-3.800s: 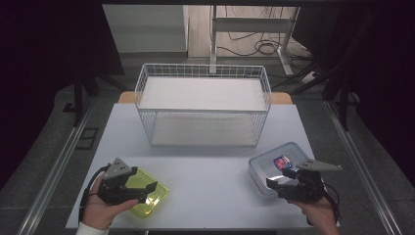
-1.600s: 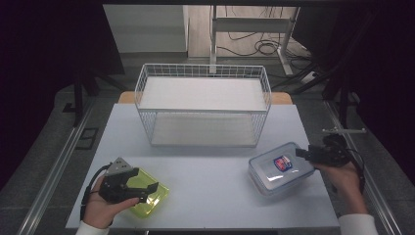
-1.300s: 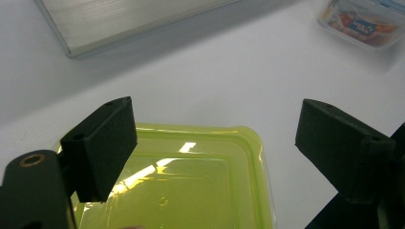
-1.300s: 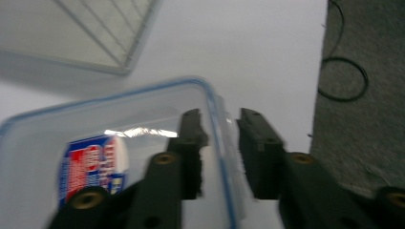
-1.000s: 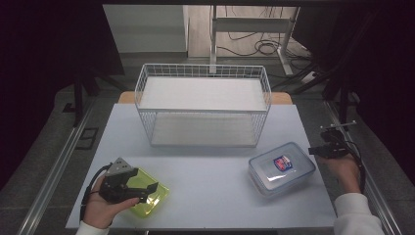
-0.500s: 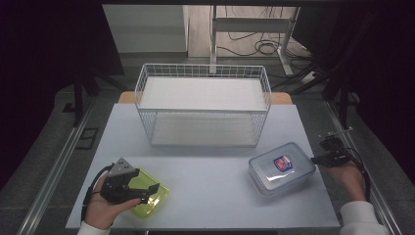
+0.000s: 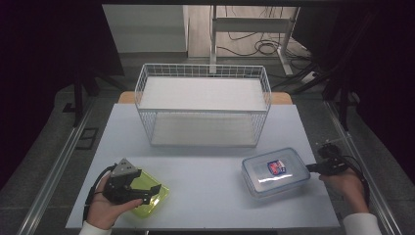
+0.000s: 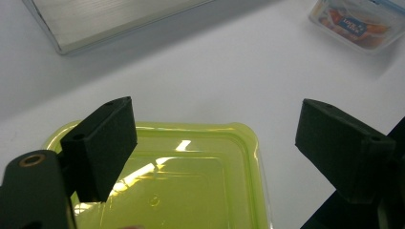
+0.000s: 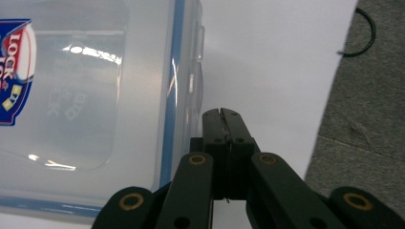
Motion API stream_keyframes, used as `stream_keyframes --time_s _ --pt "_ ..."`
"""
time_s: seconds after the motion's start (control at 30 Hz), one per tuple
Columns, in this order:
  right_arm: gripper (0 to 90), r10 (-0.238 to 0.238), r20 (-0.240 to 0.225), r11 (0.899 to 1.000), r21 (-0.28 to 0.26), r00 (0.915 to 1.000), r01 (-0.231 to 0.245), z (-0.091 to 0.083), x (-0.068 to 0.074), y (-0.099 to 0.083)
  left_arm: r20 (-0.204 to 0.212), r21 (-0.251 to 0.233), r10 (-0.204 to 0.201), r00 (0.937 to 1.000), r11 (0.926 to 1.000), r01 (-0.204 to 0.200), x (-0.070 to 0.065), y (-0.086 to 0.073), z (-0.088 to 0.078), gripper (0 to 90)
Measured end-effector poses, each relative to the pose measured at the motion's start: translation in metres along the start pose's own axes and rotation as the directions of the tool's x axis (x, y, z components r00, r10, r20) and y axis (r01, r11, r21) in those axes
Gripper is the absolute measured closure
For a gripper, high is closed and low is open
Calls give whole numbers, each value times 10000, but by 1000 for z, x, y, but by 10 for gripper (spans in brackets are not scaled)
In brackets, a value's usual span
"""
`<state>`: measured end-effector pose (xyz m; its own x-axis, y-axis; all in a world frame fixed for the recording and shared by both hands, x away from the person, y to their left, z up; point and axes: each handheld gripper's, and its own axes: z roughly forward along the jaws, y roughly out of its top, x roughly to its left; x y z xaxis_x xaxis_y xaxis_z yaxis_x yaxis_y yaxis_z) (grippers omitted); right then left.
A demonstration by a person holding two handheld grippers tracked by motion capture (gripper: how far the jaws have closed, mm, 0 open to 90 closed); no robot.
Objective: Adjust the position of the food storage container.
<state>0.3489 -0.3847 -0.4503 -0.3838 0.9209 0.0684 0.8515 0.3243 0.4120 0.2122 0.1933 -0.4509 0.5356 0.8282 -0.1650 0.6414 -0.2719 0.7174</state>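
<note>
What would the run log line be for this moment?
left gripper: open over green lid | right gripper: shut, empty, beside clear box | wire basket: empty

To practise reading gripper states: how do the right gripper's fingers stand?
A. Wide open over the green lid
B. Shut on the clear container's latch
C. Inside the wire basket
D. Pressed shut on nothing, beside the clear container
D: the right gripper shows its fingers pressed together with nothing between, beside the clear container.

Glossy translucent plastic containers (image 7: 275, 171), wire basket (image 7: 203, 105)
</note>
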Motion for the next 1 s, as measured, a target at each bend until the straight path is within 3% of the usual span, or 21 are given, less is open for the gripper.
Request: stream_keyframes --time_s 0.4,1.0 --pt "896 -537 -263 9985 -66 9982 535 0 30 -12 66 30 50 10000 10000 -50 -3 1 2 137" --pt "896 -1049 -908 9942 -337 9903 1022 7 63 -13 78 70 118 9999 9999 -118 -4 1 2 137"
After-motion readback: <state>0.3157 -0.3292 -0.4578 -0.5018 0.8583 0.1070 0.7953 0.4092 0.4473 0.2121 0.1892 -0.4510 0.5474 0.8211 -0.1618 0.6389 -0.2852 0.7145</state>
